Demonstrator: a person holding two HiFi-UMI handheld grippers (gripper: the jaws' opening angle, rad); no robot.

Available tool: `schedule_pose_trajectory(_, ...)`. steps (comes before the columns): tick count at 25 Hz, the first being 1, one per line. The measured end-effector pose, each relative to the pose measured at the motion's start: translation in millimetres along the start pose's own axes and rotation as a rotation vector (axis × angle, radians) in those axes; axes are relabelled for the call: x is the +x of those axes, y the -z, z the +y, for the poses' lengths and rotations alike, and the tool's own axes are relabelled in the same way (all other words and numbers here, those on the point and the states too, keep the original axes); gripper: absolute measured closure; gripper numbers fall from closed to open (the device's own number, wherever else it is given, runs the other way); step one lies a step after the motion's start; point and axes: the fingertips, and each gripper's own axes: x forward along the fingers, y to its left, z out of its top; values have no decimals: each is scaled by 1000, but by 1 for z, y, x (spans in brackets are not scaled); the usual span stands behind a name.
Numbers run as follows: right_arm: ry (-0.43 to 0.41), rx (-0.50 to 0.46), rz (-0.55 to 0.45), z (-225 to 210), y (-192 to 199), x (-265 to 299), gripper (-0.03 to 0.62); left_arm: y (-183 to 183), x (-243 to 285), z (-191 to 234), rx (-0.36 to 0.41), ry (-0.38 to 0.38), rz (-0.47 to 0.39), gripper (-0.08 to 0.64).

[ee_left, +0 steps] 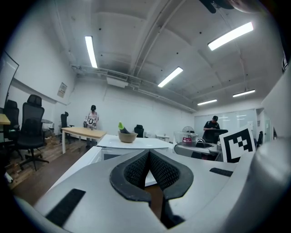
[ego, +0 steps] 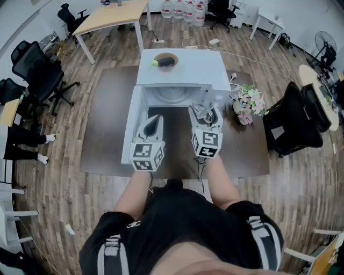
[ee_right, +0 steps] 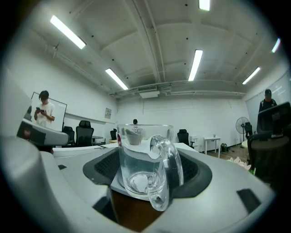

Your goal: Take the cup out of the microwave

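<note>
Cup (ee_right: 142, 154) — clear glass, empty, upright — in wide grip of right gripper (ee_right: 148, 172); left gripper (ee_left: 148, 159) closed, empty.

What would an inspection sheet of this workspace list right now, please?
Surface: dark table.
Job's things: glass cup held just outside the microwave, door open.
Clutter: bowl on the microwave; flowers on the table.
Grippers: right gripper shut on the cup; left gripper shut, empty.
Cables: white cable across the floor.
Surroundings: office chairs, desk, water bottles.
</note>
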Motion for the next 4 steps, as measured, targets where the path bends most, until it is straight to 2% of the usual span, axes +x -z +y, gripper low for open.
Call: schedule_pose_trajectory(4, 3, -49, -6, 3, 1, -2, 245, -1, 1, 0, 1, 3, -8, 558)
